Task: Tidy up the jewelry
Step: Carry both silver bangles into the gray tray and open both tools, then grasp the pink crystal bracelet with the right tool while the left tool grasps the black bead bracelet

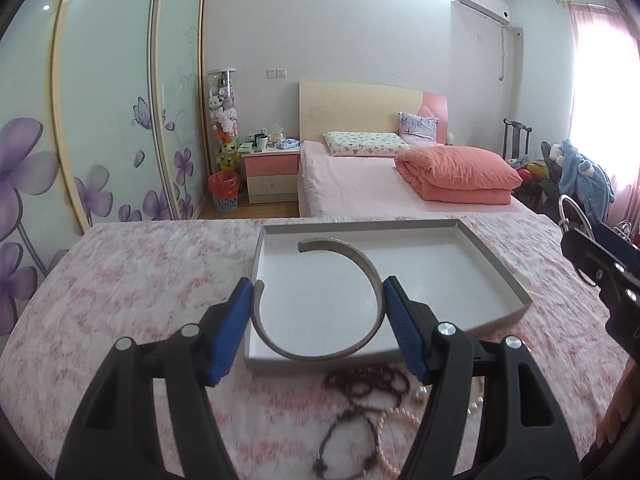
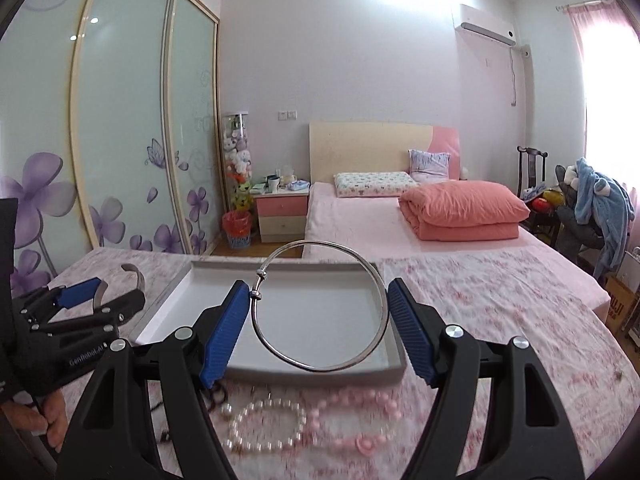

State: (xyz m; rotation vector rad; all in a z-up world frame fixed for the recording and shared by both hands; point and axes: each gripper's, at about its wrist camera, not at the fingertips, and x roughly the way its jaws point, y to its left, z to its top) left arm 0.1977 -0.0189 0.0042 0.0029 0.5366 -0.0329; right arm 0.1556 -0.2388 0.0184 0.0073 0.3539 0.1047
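Note:
My left gripper (image 1: 318, 312) is shut on a flat silver cuff bangle (image 1: 360, 264) and holds it above the near left part of a shallow white tray (image 1: 496, 268). My right gripper (image 2: 318, 312) is shut on a thin silver wire bangle (image 2: 380, 292) and holds it above the tray (image 2: 200, 276). The left gripper with its cuff also shows in the right wrist view (image 2: 102, 298), left of the tray. The right gripper shows at the right edge of the left wrist view (image 1: 592, 248).
The tray lies on a pink floral cloth (image 1: 140, 280). In front of it lie dark bead bracelets (image 1: 368, 384), a white pearl bracelet (image 2: 264, 426) and a pink bead bracelet (image 2: 352, 420). A bed (image 1: 360, 176) and wardrobe (image 1: 100, 120) stand beyond.

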